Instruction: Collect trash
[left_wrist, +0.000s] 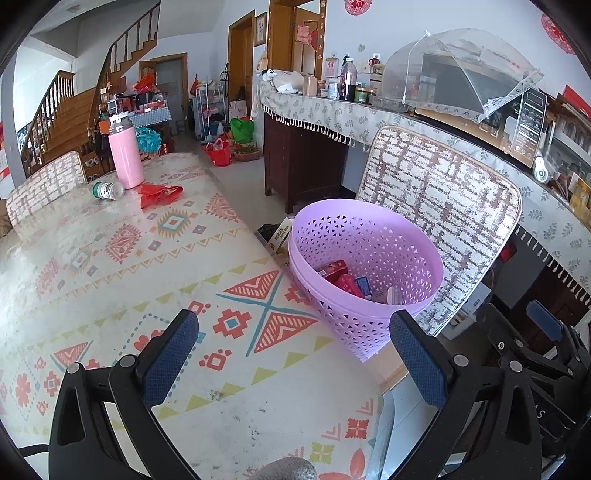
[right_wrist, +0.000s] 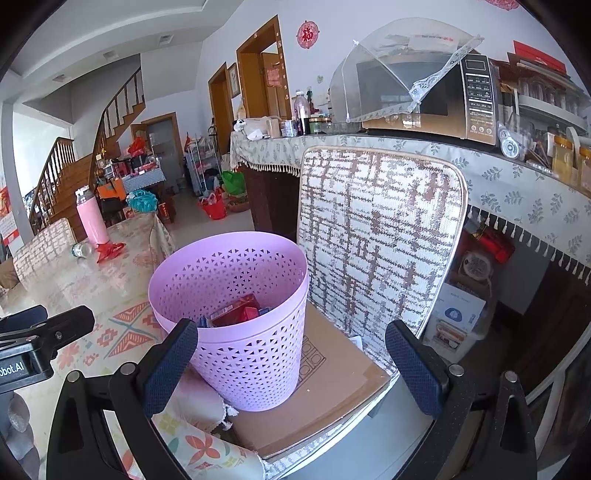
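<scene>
Both grippers are empty, fingers spread wide. Your left gripper (left_wrist: 293, 354) sits over the tabletop's near edge; the right gripper (right_wrist: 291, 365) faces the purple basket (right_wrist: 236, 321) on the chair w/ boxes already inside. Leftover trash, a small bottle (left_wrist: 108, 190) on its side and a red wrapper (left_wrist: 159, 195), lies at the tabletop's far left corner by the pink flask (left_wrist: 125, 153). Left is nearer; bottle's long axis runs roughly crosswise to its fingers.

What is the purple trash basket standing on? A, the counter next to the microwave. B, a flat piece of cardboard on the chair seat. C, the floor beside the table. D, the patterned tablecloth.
B: the right wrist view shows the purple basket standing on a flat piece of cardboard that lies on the chair seat, beside the table edge.
</scene>
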